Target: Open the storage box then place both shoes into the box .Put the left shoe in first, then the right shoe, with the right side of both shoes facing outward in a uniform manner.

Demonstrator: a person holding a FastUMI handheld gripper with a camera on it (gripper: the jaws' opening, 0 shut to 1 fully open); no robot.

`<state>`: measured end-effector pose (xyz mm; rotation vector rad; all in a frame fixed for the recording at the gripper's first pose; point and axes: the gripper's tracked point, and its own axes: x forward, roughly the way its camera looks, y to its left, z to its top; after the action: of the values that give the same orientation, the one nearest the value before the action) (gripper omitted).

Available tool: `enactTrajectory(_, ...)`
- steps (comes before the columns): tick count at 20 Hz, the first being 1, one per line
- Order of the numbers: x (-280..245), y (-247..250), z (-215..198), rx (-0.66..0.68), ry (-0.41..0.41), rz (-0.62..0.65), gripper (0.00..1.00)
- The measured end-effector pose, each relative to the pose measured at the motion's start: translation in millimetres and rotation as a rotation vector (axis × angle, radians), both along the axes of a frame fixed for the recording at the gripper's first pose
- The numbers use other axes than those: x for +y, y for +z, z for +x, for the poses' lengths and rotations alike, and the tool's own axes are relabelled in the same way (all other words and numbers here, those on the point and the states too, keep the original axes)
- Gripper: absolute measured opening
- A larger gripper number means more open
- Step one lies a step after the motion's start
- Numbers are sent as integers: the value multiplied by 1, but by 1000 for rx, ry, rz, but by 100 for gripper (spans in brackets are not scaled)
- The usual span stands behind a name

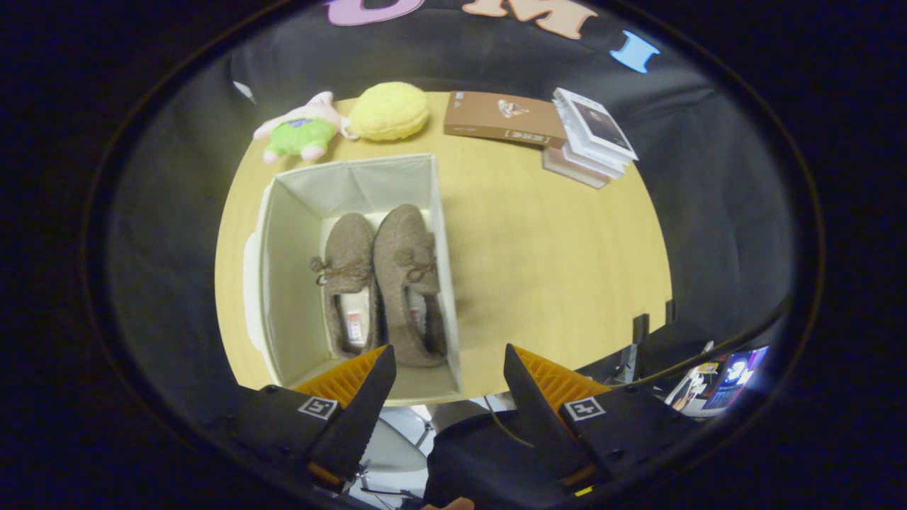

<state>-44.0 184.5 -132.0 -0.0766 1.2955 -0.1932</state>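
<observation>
The white fabric storage box (pixel 283 283) stands open on the wooden table, seen from above. Two brown fuzzy shoes lie side by side inside it, toes pointing away from me: one shoe (pixel 348 280) on the left and the other shoe (pixel 409 283) on the right against the box's right wall. Both have small bows on top. My gripper (pixel 448 358) hovers high above the near edge of the box, open, with nothing between its fingers.
Beyond the box lie a pink and green plush toy (pixel 301 131) and a yellow plush (pixel 390 111). A brown book (pixel 499 118) and a stack of books (pixel 592 138) sit at the far right. The wooden table (pixel 553 262) spreads right of the box.
</observation>
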Motion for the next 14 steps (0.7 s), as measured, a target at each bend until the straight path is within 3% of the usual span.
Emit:
enactTrajectory(6,-64,24,16,-120,-92,-58,99)
enactTrajectory(14,-141,54,84,-552,-99,-92,99)
